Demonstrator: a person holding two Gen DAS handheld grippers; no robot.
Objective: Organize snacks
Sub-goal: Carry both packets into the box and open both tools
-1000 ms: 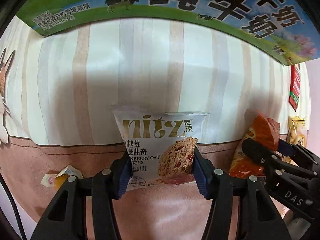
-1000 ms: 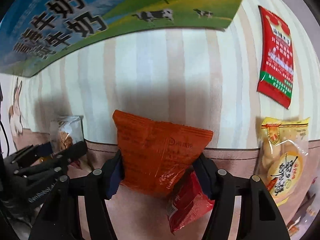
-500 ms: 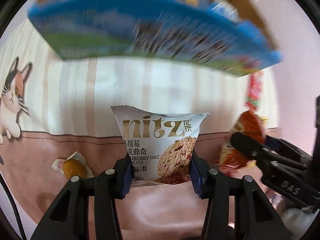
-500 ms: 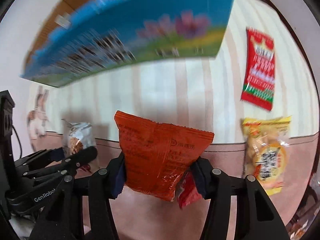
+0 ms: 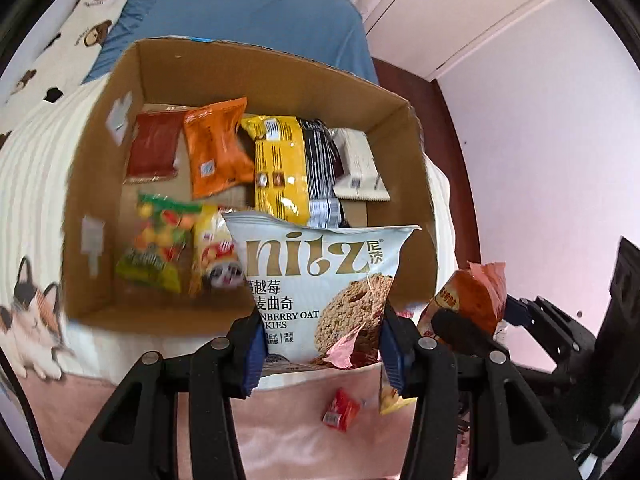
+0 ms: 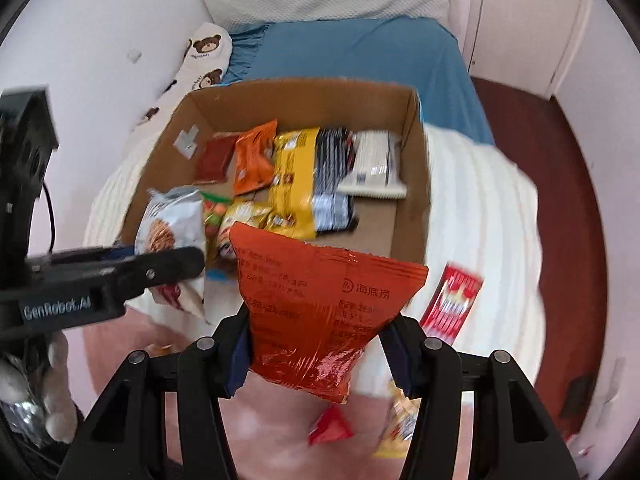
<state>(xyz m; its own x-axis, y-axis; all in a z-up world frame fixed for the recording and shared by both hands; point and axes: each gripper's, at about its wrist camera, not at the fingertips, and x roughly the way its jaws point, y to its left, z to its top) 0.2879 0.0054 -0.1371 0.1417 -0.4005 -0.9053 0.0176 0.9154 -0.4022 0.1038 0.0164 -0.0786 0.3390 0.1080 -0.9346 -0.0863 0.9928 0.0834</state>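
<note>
My left gripper is shut on a white Nitz cranberry oat cookie packet, held above the near edge of an open cardboard box. My right gripper is shut on an orange-red snack packet, held near the box's front right corner. Each gripper shows in the other's view: the right one with its orange packet, the left one with the cookie packet. The box holds several snack packets, among them a yellow one and an orange one.
The box stands on a cream striped blanket over a bed with a blue sheet. A red packet lies right of the box. Small red and yellow packets lie on the pink cloth below the grippers. A dark wood floor is at right.
Both grippers have risen with their packets. The views went from the box's printed side wall to looking down into the open box.
</note>
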